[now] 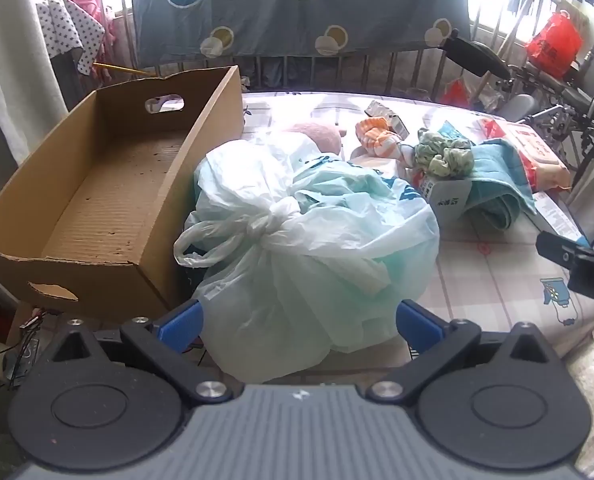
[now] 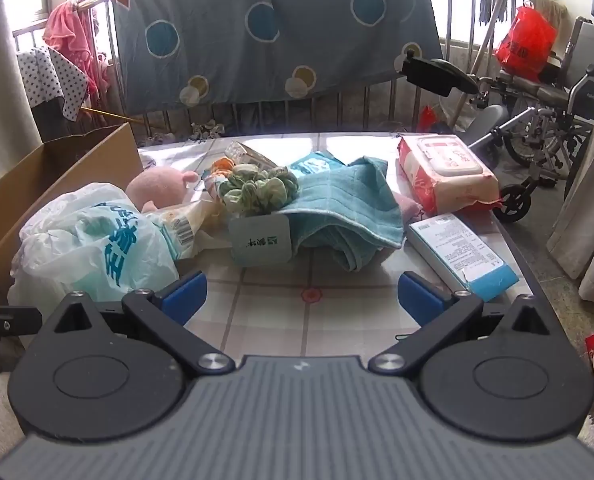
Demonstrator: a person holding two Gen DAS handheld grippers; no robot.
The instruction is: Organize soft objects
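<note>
A knotted white and pale green plastic bag (image 1: 309, 248) lies on the table right of an empty cardboard box (image 1: 109, 200). My left gripper (image 1: 299, 320) is open, its blue fingers either side of the bag's near end. The bag also shows in the right wrist view (image 2: 93, 248). Behind it lie a pink plush toy (image 2: 159, 186), a green scrunchie (image 2: 257, 192), a teal towel (image 2: 345, 208) and orange cloth (image 1: 377, 138). My right gripper (image 2: 302, 296) is open and empty above the checked tablecloth (image 2: 309, 320), in front of the towel.
A wet-wipes pack (image 2: 445, 172) and a blue and white carton (image 2: 461, 252) lie at the table's right. A small pale green box (image 2: 259, 240) stands by the towel. A railing with a hanging spotted sheet (image 2: 273, 28) is behind. A wheelchair (image 2: 553, 120) stands right.
</note>
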